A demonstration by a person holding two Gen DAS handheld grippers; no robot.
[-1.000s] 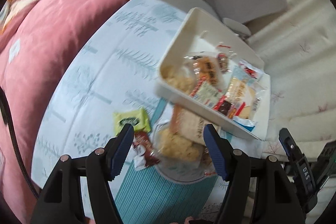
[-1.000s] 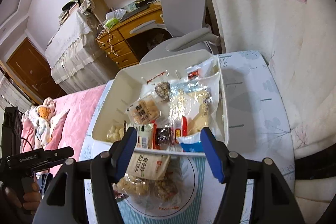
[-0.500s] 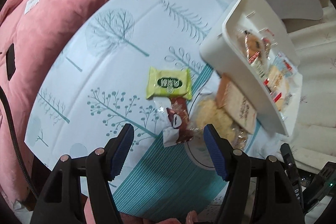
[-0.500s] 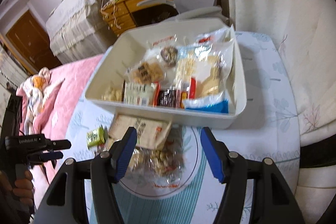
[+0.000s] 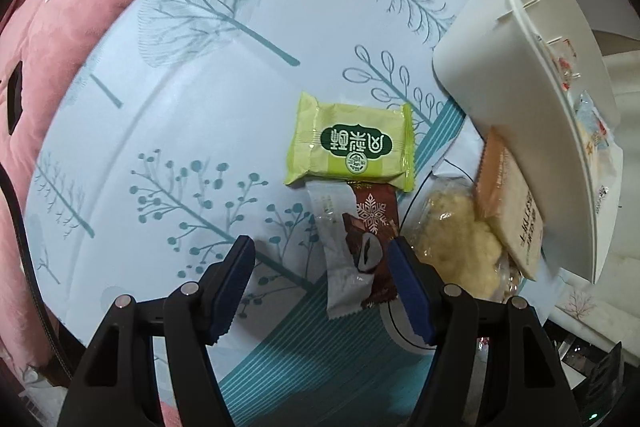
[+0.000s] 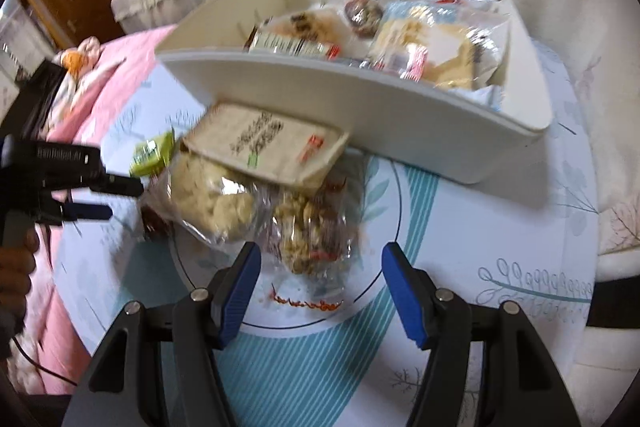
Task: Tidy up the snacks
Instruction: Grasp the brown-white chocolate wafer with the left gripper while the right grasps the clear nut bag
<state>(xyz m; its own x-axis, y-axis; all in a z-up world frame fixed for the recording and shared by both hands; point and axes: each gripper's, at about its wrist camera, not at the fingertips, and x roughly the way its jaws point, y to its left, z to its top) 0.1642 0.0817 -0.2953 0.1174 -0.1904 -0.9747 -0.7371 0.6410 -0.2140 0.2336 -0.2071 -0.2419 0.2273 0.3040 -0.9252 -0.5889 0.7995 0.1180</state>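
Tree-print worktop (image 5: 192, 75), snacks half sorted: left gripper (image 5: 322, 287) has its fingers apart, brown snowflake-wrapped chocolate bar (image 5: 370, 239) right between them. Next job, I'd guess: close, lift, drop it into the white plastic bin (image 5: 508, 75). Right gripper (image 6: 320, 287) is apart too, holding nothing.

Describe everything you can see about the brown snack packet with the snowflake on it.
The brown snack packet is a small glossy wrapper printed with a white snowflake and a picture of a dark round sweet, and it has a silvery-white side. It lies flat on the tree-patterned tablecloth, its top end against the green snack packet. The open left gripper straddles it, not yet gripping.
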